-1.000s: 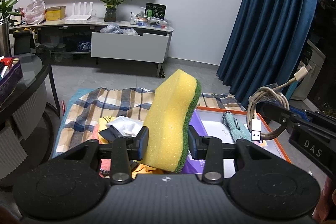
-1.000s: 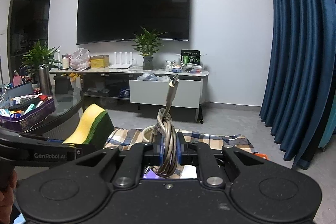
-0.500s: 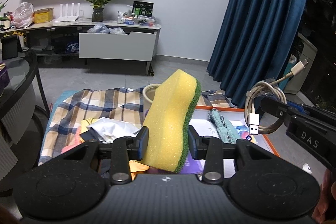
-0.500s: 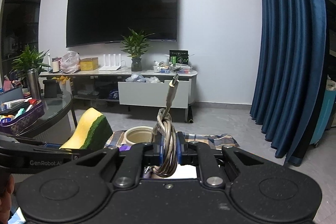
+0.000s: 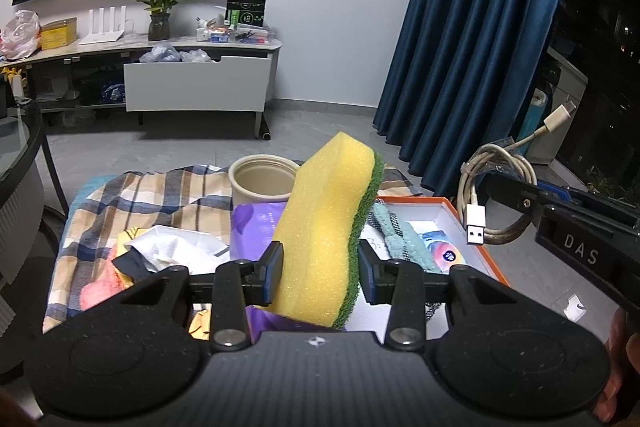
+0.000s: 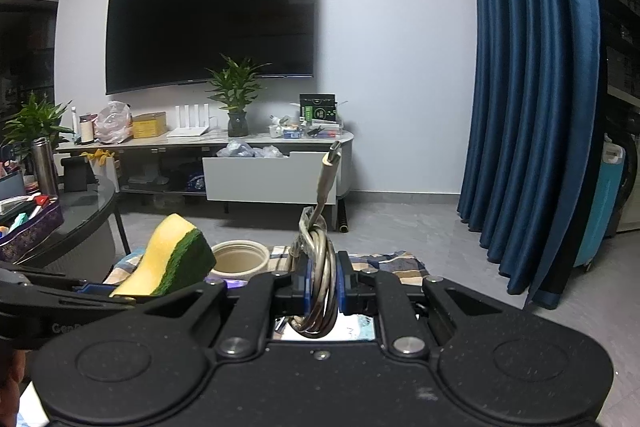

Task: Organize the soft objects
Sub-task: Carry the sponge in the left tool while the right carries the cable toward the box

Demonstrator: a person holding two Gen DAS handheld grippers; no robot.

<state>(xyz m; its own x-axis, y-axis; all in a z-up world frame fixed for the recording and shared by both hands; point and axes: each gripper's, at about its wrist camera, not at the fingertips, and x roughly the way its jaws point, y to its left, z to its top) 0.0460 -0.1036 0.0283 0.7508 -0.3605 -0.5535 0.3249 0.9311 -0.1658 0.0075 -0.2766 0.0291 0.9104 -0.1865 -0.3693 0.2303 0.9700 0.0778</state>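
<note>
Yellow foam backed with green scouring pad, one sponge [image 5: 328, 227] stood upright, clamped between the pads of the left tongs [image 5: 320, 273] above the cluttered plaid cloth [image 5: 160, 199]. The right tongs [image 6: 323, 285] were clenched on one coiled cable [image 6: 320, 291], its two plugs free: a white USB plug [image 5: 475, 225] hanging and a slimmer one [image 6: 331, 157] pointing up. Below lay one purple packet [image 5: 256, 227], one white crumpled bag [image 5: 176, 251] and one orange-rimmed box [image 5: 472, 239] holding one teal cloth [image 5: 400, 239]. Beyond stood one beige pot [image 5: 262, 179], open-topped. Farther off were two potted plants [image 6: 236, 95], one television [image 6: 212, 23] and one blue curtain [image 6: 532, 87].
</note>
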